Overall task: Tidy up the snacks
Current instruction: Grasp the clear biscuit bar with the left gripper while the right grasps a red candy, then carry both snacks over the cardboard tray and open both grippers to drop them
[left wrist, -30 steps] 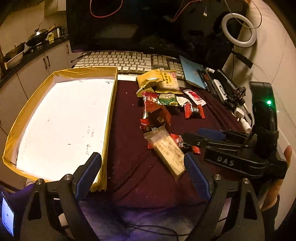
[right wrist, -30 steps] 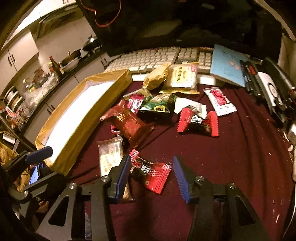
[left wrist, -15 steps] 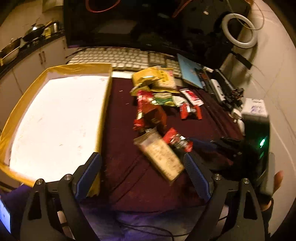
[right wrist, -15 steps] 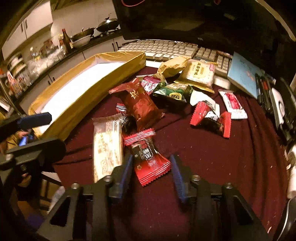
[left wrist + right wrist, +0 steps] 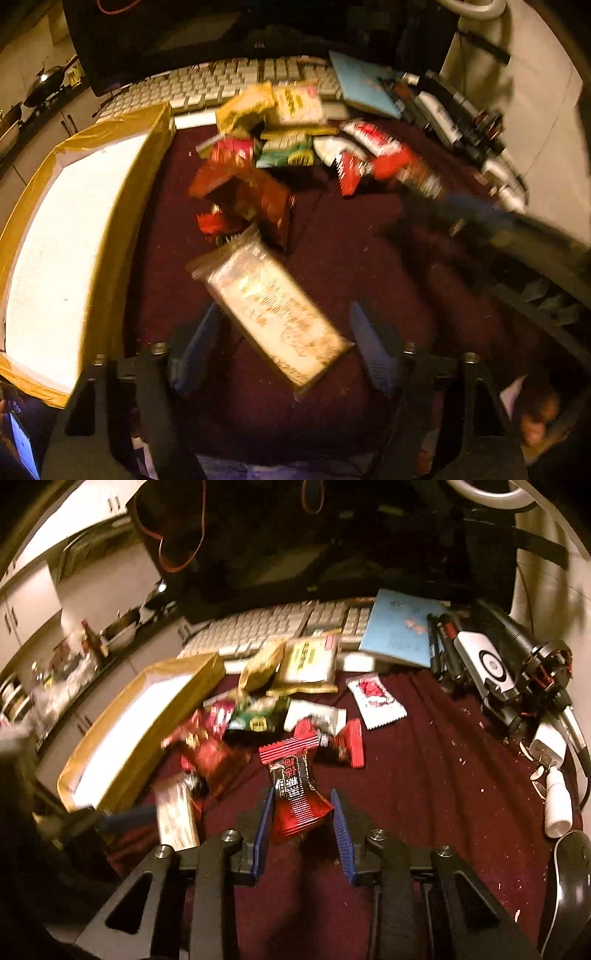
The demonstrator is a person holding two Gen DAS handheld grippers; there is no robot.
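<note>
A pile of snack packets lies on a dark red cloth [image 5: 369,258]. My left gripper [image 5: 286,339] is open, its fingers on either side of a long clear-wrapped biscuit pack [image 5: 273,306] that also shows in the right wrist view [image 5: 177,812]. My right gripper [image 5: 301,812] is open around a small red and black snack packet [image 5: 295,790]; whether the pads touch it I cannot tell. A gold-edged white tray [image 5: 66,236] lies to the left and also shows in the right wrist view [image 5: 147,716]. The left wrist view is blurred.
Further packets lie behind: a dark red bag [image 5: 207,753], a green packet [image 5: 258,716], a yellow pack [image 5: 310,661], a white and red sachet [image 5: 375,698]. A keyboard [image 5: 273,624], blue booklet [image 5: 399,627], monitor and gadgets [image 5: 491,664] ring the back and right.
Both grippers moved forward and down over the cloth. The left now straddles the biscuit pack. The right now has the small red and black packet between its fingers.
</note>
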